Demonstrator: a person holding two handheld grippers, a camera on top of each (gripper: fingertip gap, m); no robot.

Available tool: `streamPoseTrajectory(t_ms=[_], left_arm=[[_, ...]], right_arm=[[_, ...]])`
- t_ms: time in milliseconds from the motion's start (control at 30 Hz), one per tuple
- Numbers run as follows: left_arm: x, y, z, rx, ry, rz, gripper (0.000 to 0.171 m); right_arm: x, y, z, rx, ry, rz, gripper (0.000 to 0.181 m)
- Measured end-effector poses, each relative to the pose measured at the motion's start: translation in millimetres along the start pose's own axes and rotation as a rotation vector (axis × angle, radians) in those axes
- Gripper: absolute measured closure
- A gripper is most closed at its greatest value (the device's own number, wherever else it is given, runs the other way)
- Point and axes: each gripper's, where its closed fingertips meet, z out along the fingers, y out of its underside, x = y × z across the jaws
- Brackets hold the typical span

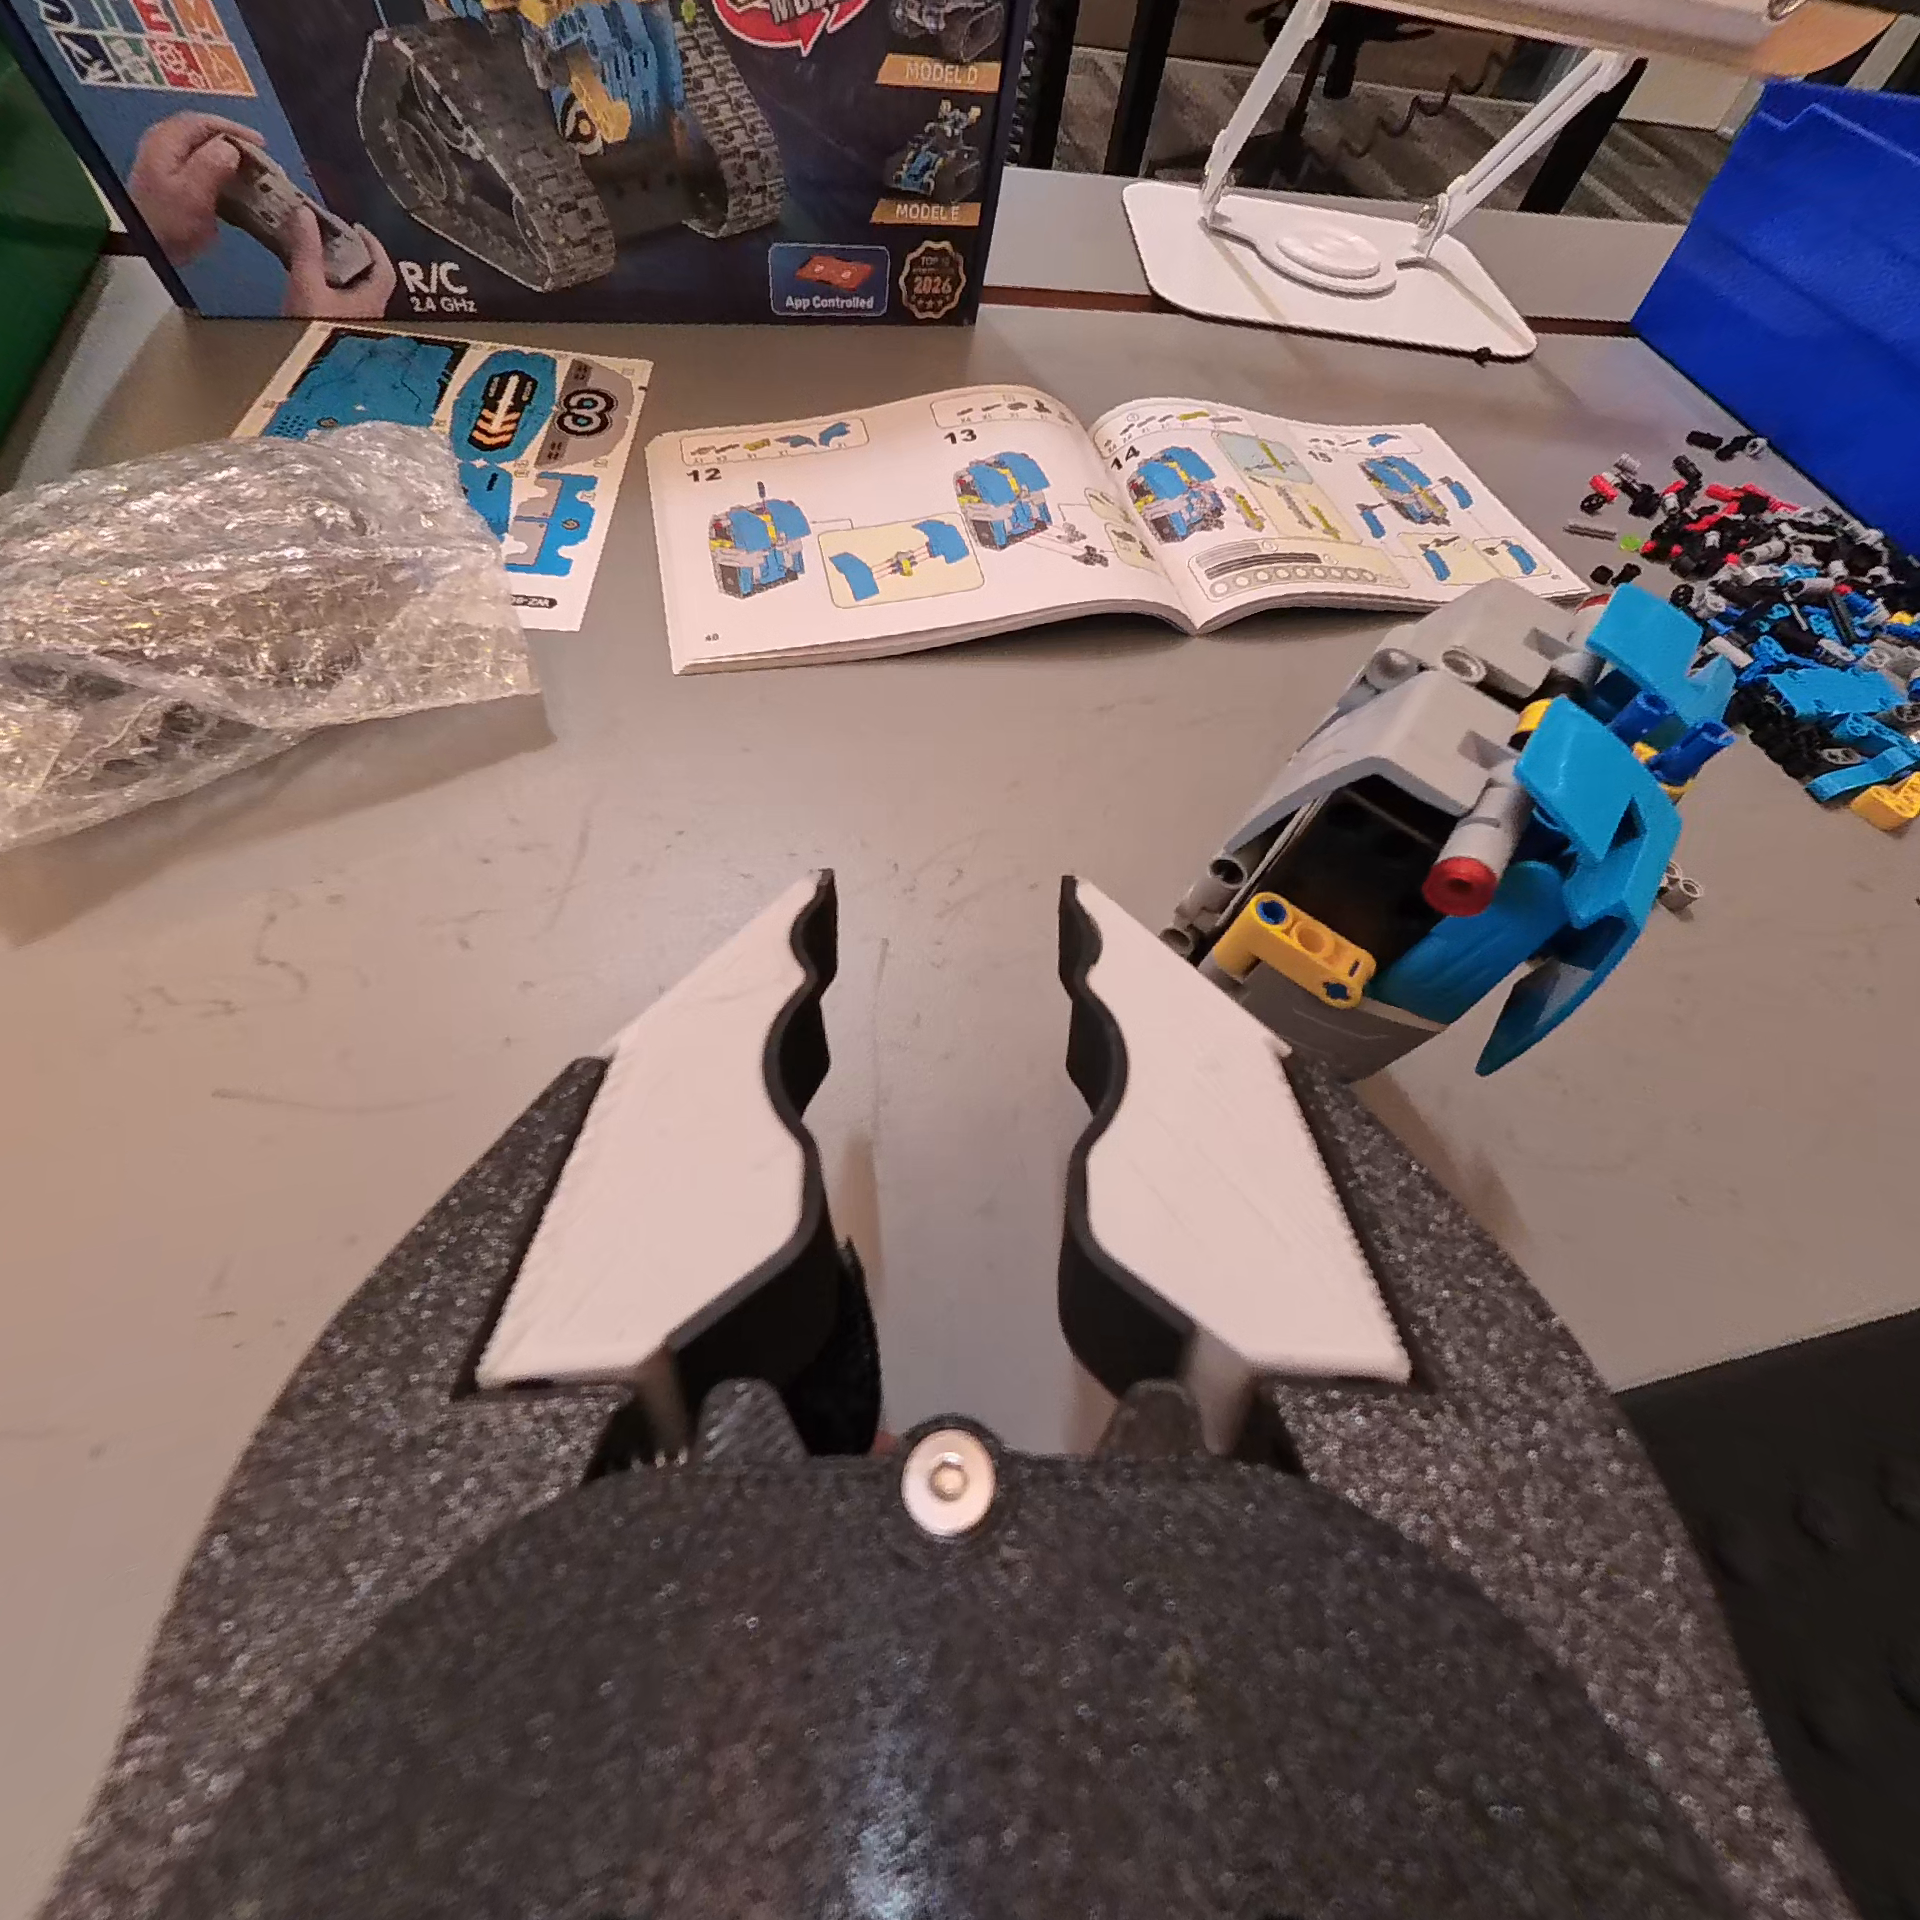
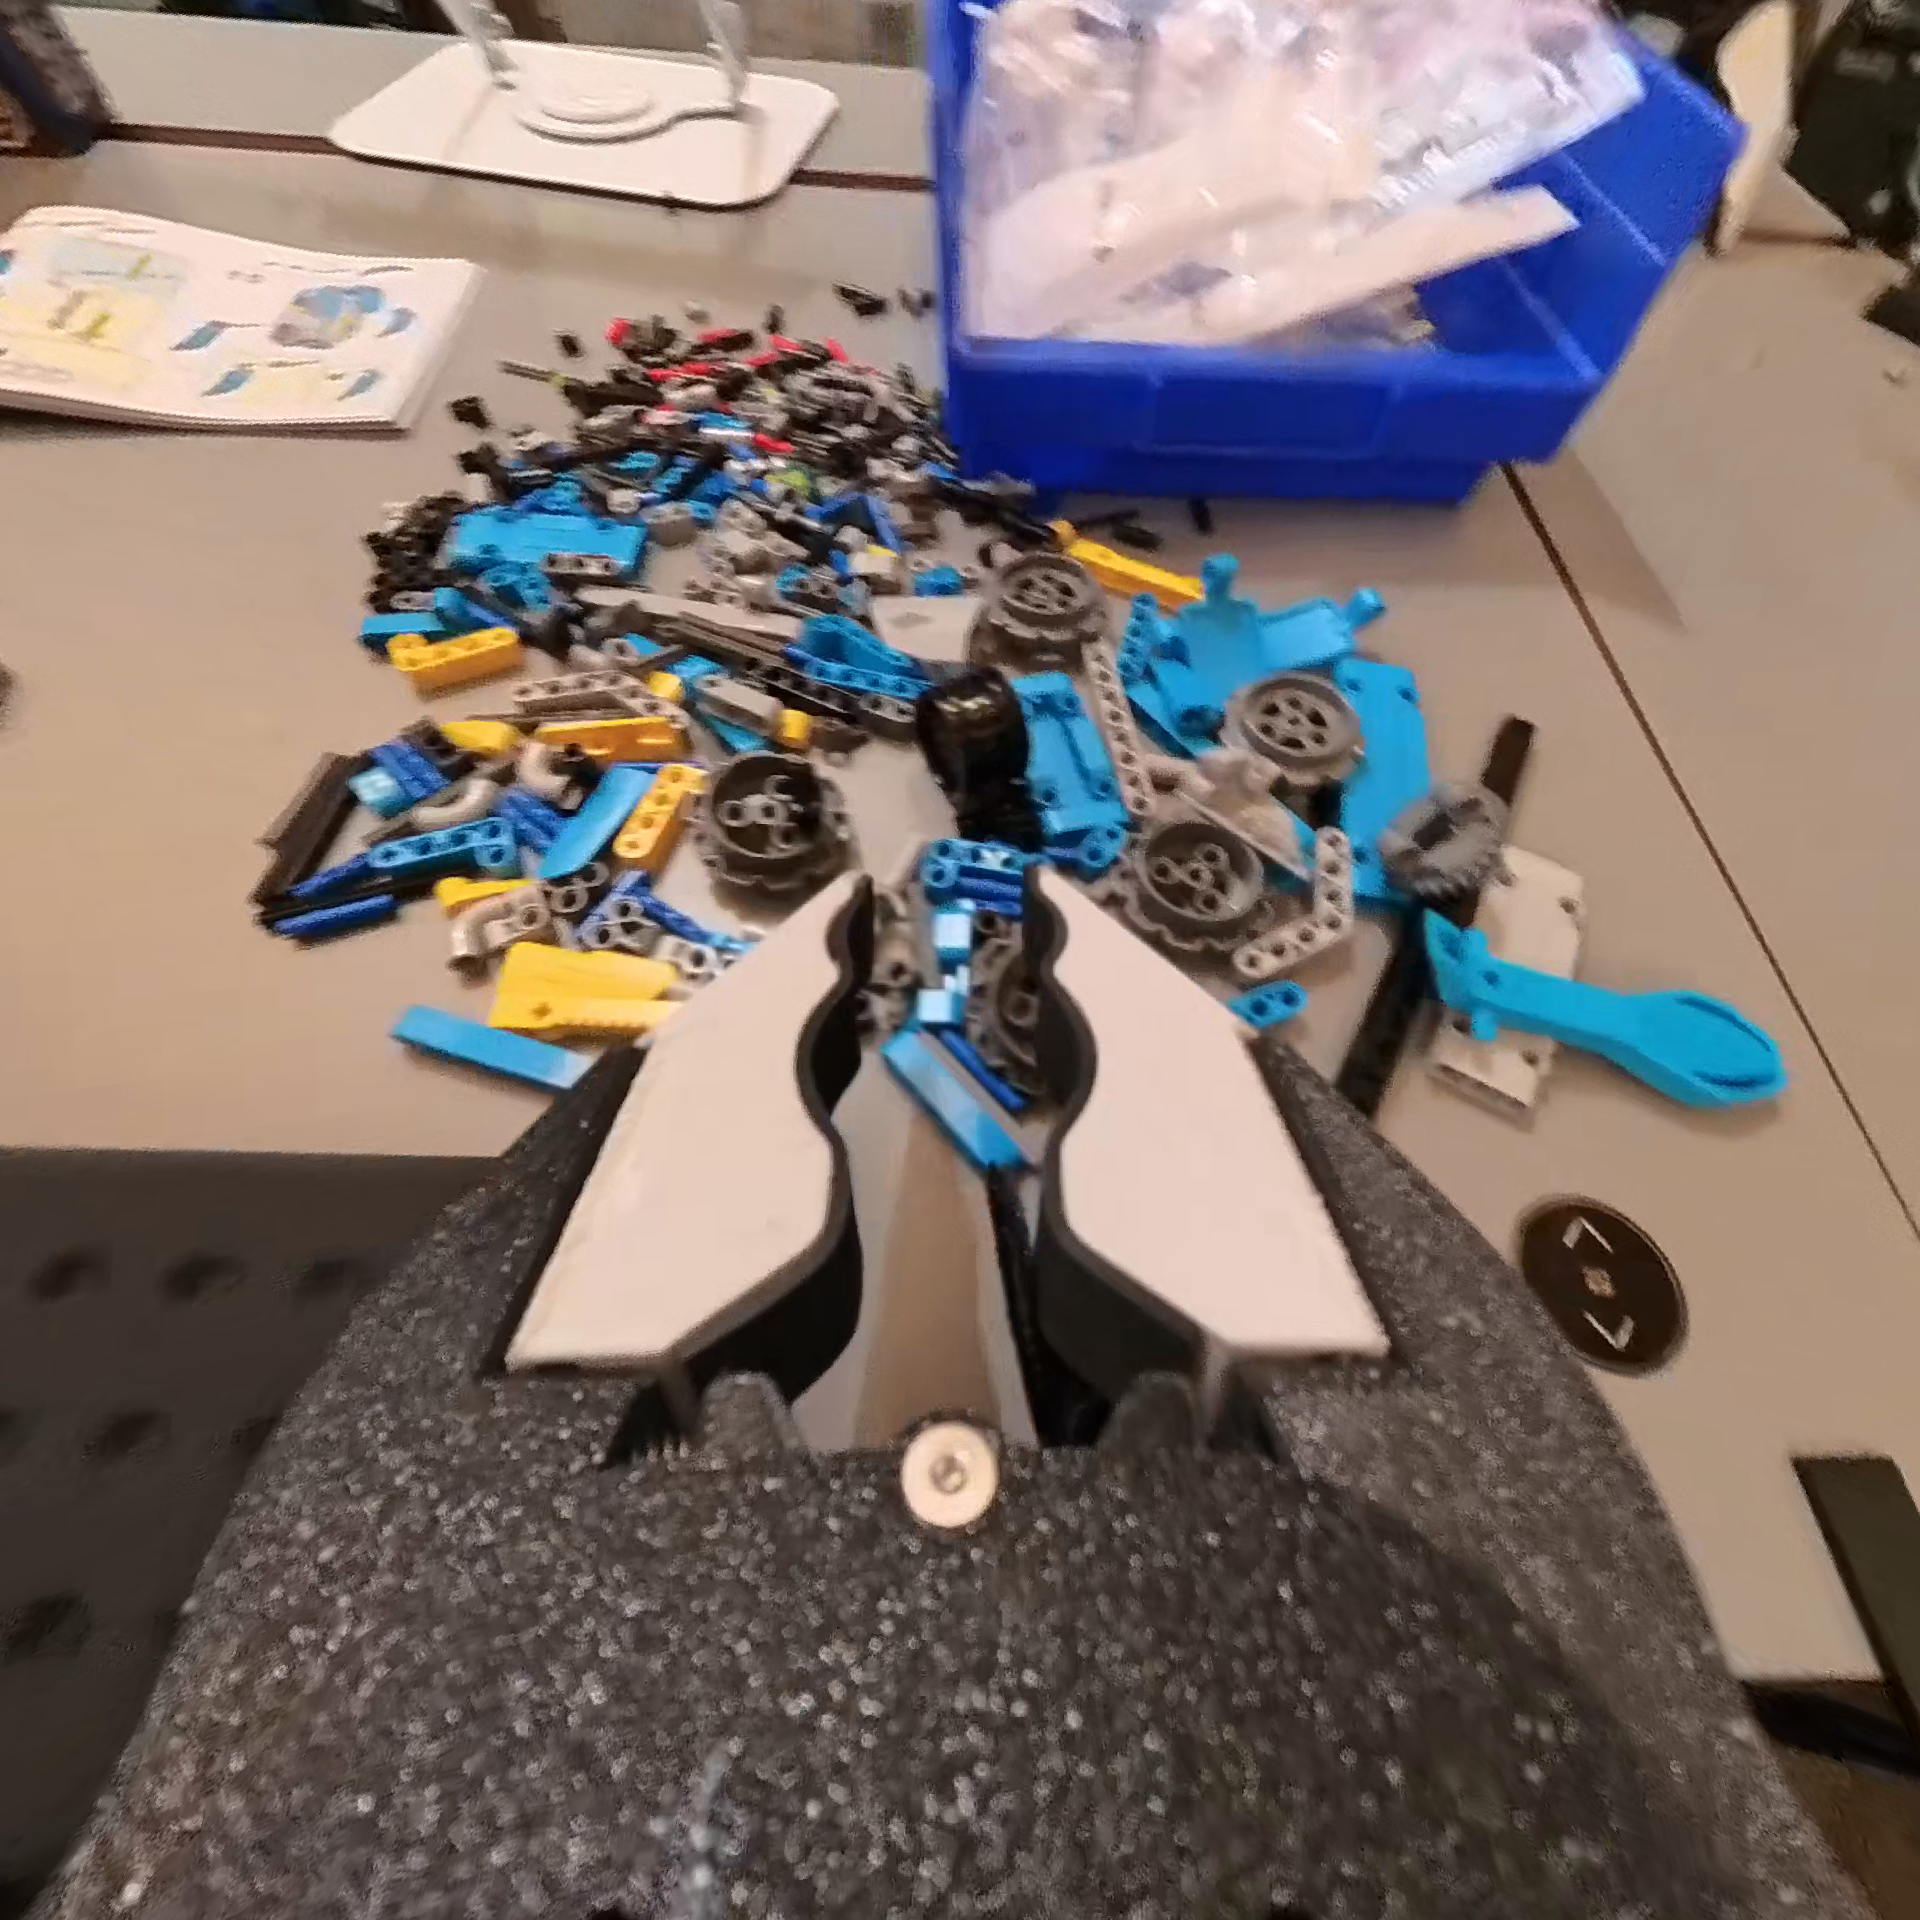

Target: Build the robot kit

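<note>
The left gripper (image 1: 945,904) is open and holds nothing, above the bare grey table (image 1: 436,1018). Just to its right lies a half-built model (image 1: 1434,831) on its side, and behind it an open booklet (image 1: 1039,520). The right gripper (image 2: 951,899) is also open and empty, over the near edge of a brick pile (image 2: 810,727), with a blue bin (image 2: 1299,405) behind.

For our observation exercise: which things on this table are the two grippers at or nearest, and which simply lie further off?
At the grippers: left gripper, open, beside the part-built model; right gripper, open, over the pile of loose pieces.

Further off: instruction booklet, sticker sheet, plastic bag, toy box, white stand, blue bin.
</note>
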Motion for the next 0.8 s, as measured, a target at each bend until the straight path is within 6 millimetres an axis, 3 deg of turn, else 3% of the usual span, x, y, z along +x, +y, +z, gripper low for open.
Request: streamPoseTrajectory(t_ms=[133, 233, 467, 800], left_arm=[[0.1, -0.5, -0.6, 0.005, -0.001, 0.002, 0.129], [0.0, 0.2, 0.0, -0.001, -0.004, 0.004, 0.129], [0.5, -0.3, -0.2, 0.005, -0.005, 0.012, 0.129], [2.4, -5.2, -4.0, 0.039, 0.023, -0.004, 0.129]], right_arm=[[-35.2, -0.7, 3.5, -0.011, -0.063, -0.101, 0.156], [-44.0, 3.6, 4.8, -0.031, -0.082, -0.134, 0.158], [-52.0, -2.0, 2.1, 0.007, -0.142, -0.116, 0.158], [-49.2, 0.2, 9.7, -0.005, -0.095, -0.167, 0.155]])
